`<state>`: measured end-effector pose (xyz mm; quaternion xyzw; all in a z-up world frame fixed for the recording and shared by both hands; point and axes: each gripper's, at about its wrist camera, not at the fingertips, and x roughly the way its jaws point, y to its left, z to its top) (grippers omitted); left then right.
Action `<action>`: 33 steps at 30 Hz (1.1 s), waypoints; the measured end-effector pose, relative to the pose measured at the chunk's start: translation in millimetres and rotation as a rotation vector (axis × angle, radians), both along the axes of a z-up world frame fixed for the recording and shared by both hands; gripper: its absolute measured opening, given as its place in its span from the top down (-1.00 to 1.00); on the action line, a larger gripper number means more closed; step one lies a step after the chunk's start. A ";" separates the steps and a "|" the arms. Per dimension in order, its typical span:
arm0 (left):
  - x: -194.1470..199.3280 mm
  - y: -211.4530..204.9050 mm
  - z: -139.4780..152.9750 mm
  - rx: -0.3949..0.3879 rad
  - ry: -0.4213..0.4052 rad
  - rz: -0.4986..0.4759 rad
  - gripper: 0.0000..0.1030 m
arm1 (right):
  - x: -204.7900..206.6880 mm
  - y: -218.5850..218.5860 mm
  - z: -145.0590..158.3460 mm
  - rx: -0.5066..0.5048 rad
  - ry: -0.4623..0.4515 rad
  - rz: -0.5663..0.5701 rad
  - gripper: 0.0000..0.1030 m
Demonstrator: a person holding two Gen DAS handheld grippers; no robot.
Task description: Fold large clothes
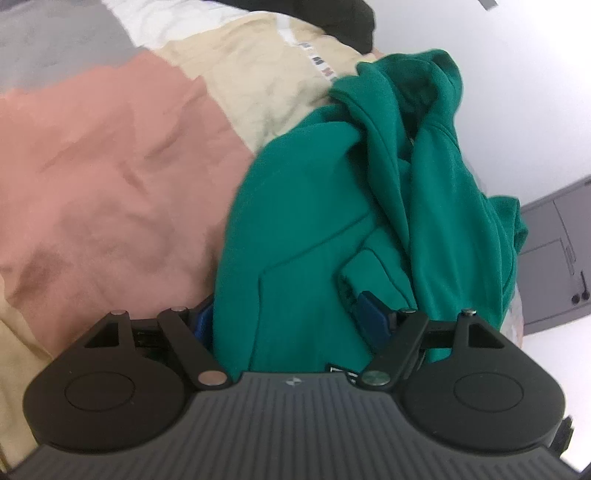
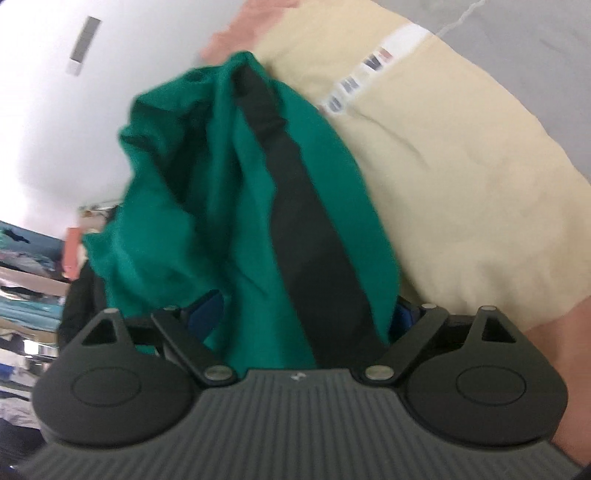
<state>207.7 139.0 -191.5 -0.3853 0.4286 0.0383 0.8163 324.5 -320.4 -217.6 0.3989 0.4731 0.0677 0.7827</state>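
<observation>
A large green garment (image 1: 325,206) hangs bunched in the air above the bed. My left gripper (image 1: 291,317) is shut on its green cloth, which fills the space between the blue fingers (image 1: 371,310). My right gripper (image 2: 306,314) is shut on another part of the same garment (image 2: 207,206), where a black stripe (image 2: 306,229) runs down between the blue pads (image 2: 205,308). The cloth hides both pairs of fingertips.
Below lies a bed cover with pink (image 1: 103,177) and cream (image 1: 251,81) panels, cream also in the right wrist view (image 2: 461,192). A dark garment (image 1: 351,22) lies at the far end. A grey cabinet (image 1: 557,258) stands right. Shelves with clothes (image 2: 26,266) stand left.
</observation>
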 end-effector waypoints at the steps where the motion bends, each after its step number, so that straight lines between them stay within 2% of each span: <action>1: -1.2 -3.6 1.0 0.013 -0.002 -0.011 -0.53 | -0.5 5.4 -0.4 -0.044 0.001 0.013 -0.68; 3: -3.6 -11.8 1.1 0.061 0.001 -0.038 -0.51 | 3.7 23.3 2.2 -0.170 -0.004 0.081 -0.69; 4: -5.5 -16.6 1.1 0.137 0.000 -0.018 -0.48 | 4.1 30.9 3.2 -0.218 -0.012 0.109 -0.69; 5: -6.4 -22.8 2.8 0.170 0.007 -0.030 -0.38 | 3.3 38.4 3.6 -0.268 -0.022 0.135 -0.67; 6: -7.3 -23.7 2.1 0.197 0.013 -0.037 -0.20 | 2.6 43.4 4.2 -0.303 -0.026 0.151 -0.53; 7: -9.3 -25.5 2.1 0.227 0.022 -0.039 -0.06 | 0.1 44.0 4.5 -0.332 -0.025 0.151 -0.24; 8: -10.6 -28.8 3.7 0.256 0.030 -0.040 0.23 | 0.0 42.3 5.4 -0.340 -0.021 0.138 -0.04; 9: -9.2 -26.4 3.9 0.263 0.028 -0.041 0.43 | -2.2 34.1 6.8 -0.310 -0.023 0.100 0.35; 10: -9.8 -25.1 5.7 0.254 0.013 -0.042 0.52 | -2.8 27.2 7.6 -0.270 -0.024 0.068 0.54; 11: -12.6 -22.8 8.9 0.229 -0.017 -0.036 0.63 | -4.6 18.7 7.3 -0.237 -0.021 0.039 0.64; 13: -19.8 -16.5 17.7 0.174 -0.064 -0.016 0.77 | -11.6 4.3 10.1 -0.115 -0.047 -0.006 0.70; 15: -31.5 -11.1 31.1 0.088 -0.137 -0.009 0.79 | -19.3 -11.5 19.4 0.041 -0.095 -0.028 0.73; 18: -46.3 -5.9 52.9 -0.026 -0.219 -0.001 0.82 | -26.5 -28.4 36.8 0.223 -0.168 -0.052 0.74; 21: -60.1 0.1 71.0 -0.115 -0.273 0.009 0.85 | -35.7 -36.0 50.2 0.359 -0.209 -0.061 0.75; 23: -71.1 7.4 81.0 -0.171 -0.292 0.016 0.85 | -40.7 -40.9 61.7 0.404 -0.243 -0.063 0.75; 27: -89.6 16.0 93.8 -0.231 -0.317 0.013 0.85 | -56.2 -52.0 82.5 0.450 -0.306 -0.046 0.75; 33: -150.0 25.2 111.7 -0.314 -0.369 -0.004 0.85 | -94.8 -63.8 107.0 0.472 -0.388 -0.026 0.74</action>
